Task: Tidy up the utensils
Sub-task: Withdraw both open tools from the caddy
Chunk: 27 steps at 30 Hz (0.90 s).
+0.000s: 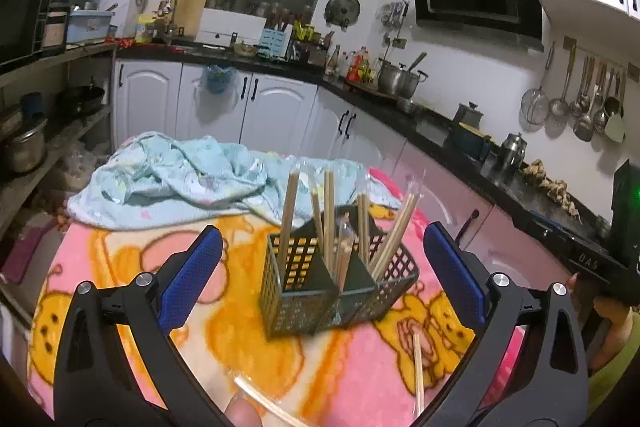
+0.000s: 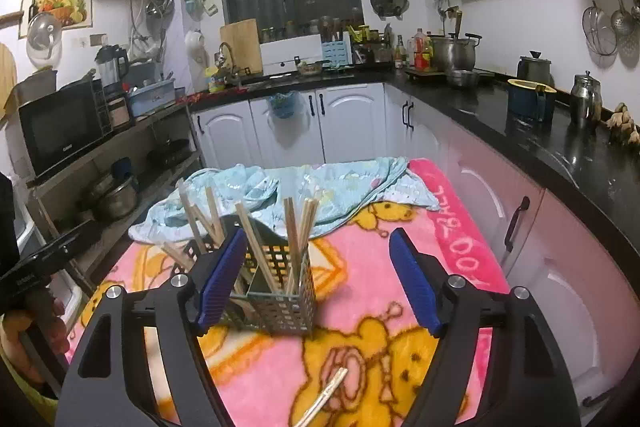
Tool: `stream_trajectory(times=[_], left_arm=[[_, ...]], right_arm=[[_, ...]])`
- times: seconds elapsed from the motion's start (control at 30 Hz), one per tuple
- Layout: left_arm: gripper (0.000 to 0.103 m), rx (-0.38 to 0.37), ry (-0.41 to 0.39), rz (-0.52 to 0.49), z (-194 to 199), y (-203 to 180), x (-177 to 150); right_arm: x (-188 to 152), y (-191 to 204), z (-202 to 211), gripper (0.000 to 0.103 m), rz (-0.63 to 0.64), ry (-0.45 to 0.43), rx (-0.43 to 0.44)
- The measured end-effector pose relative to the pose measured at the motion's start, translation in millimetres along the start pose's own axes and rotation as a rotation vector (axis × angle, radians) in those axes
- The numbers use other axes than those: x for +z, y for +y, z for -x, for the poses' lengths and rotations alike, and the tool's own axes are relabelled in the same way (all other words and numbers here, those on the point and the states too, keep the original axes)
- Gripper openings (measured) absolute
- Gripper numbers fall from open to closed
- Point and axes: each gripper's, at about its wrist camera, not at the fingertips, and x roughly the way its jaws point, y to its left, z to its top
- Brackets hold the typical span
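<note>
A dark mesh utensil caddy (image 1: 312, 291) with compartments stands on the pink cartoon blanket (image 1: 132, 259), holding several pairs of wooden chopsticks (image 1: 328, 215), some in clear sleeves. My left gripper (image 1: 324, 259) is open, its blue pads wide on either side of the caddy and short of it. In the right wrist view the caddy (image 2: 280, 291) sits just past the left blue pad (image 2: 220, 283); my right gripper (image 2: 316, 267) is open with nothing between its fingers. Loose chopsticks lie on the blanket near me: one pair (image 1: 418, 375), a sleeved pair (image 1: 264, 403), and a pair (image 2: 320, 399) in the right view.
A crumpled light blue cloth (image 1: 172, 179) lies at the blanket's far side. White cabinets (image 2: 348, 123) and a black countertop (image 2: 560, 147) with pots run behind and to the right. A shelf with a microwave (image 2: 60, 127) stands left. A person's hand (image 2: 36, 327) holds the other gripper.
</note>
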Motion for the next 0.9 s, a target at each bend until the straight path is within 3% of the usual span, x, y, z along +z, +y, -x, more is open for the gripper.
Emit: stream_trajectory(times=[0.9], left_arm=[[0.092,0.061,0.156,-0.013,-10.0,14.3,-56.3]], right_arm=[[-46.4,11.0,-23.2,0.073,0.046,0.138,0.026]])
